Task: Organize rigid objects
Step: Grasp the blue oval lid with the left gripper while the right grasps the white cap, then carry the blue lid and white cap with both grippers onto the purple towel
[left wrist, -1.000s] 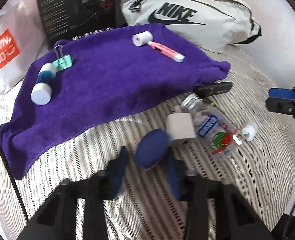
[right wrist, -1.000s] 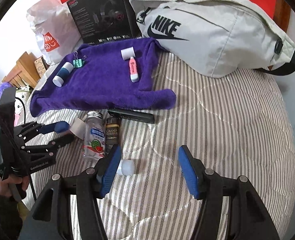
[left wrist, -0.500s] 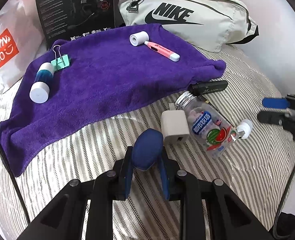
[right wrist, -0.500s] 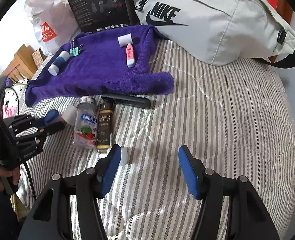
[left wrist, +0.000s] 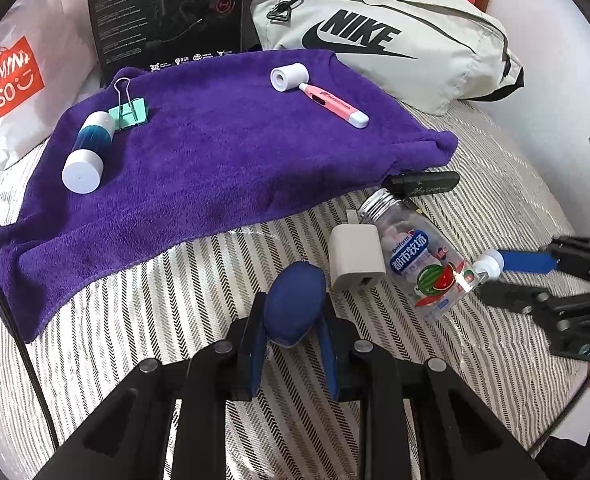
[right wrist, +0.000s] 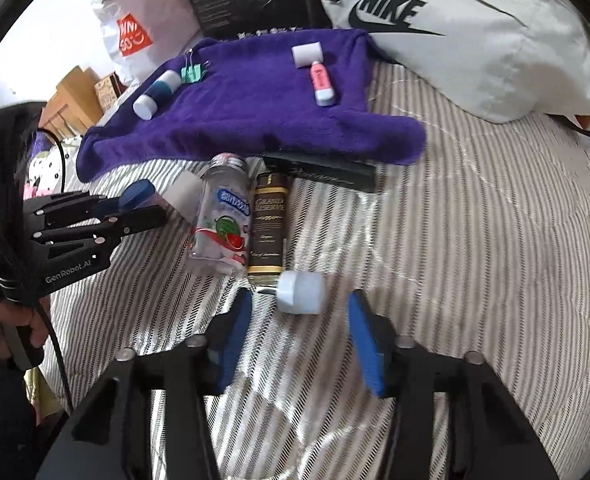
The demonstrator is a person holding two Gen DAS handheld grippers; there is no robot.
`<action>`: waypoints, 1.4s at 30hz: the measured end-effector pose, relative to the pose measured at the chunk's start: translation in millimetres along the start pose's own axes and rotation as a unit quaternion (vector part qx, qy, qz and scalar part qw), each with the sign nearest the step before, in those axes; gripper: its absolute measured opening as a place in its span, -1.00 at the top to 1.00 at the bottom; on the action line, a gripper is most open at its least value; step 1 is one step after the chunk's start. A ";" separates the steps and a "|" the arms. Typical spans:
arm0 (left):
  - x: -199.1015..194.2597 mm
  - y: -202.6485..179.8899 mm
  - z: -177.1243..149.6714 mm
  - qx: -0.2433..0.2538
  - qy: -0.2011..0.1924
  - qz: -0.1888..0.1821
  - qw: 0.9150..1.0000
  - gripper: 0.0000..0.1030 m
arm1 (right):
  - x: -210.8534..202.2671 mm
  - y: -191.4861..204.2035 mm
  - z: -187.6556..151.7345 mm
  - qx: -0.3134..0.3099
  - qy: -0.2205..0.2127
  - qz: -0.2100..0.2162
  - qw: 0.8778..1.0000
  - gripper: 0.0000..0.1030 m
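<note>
Left gripper (left wrist: 293, 334) clamped tight on a dark blue oval object (left wrist: 293, 304), low over the striped bedspread (left wrist: 495, 184). Right gripper (right wrist: 299, 332) closing in, jaws either side of a small white cap (right wrist: 301, 292), blue pads not yet pressing on it. Just beyond, a brown bottle (right wrist: 269, 228) beside a clear watermelon-label bottle (right wrist: 225, 224), a white charger (left wrist: 357, 258) touching that. Further back on the purple towel (left wrist: 215, 152): pink marker (left wrist: 333, 100), white roll (left wrist: 289, 76), green binder clip (left wrist: 129, 114), blue-and-white tube (left wrist: 89, 148).

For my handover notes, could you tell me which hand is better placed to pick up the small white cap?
Right: its tool is closing around the white cap, while the left tool already grips a blue object.
</note>
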State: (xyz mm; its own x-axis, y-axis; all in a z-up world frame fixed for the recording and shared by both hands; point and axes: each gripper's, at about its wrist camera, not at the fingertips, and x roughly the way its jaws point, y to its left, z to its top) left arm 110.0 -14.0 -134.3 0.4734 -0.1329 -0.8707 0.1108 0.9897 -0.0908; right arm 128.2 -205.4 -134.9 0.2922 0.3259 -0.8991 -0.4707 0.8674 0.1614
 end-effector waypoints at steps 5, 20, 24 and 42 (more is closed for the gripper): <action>-0.4 1.0 0.0 -0.005 -0.001 -0.003 1.000 0.56 | 6.0 7.7 -0.3 -0.007 -0.013 -0.020 1.000 0.23; -0.5 2.9 -3.1 -0.013 -0.008 0.006 1.000 0.56 | 4.7 7.1 -3.0 -0.015 -0.008 -0.055 0.998 0.29; -0.8 3.7 -3.0 -0.015 -0.009 0.004 1.000 0.56 | 4.0 4.6 -3.0 -0.014 -0.011 -0.052 0.998 0.29; -60.9 61.7 -7.8 -0.063 -0.046 0.031 0.996 0.57 | -33.9 5.2 39.9 -0.017 -0.052 -0.007 0.998 0.30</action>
State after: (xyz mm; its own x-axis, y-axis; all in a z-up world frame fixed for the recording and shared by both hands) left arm 81.2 55.6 -90.6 0.5542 -0.0696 -0.8295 -0.0295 0.9942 -0.1032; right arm 149.1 -196.9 -87.4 0.3826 0.3521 -0.8542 -0.4930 0.8597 0.1336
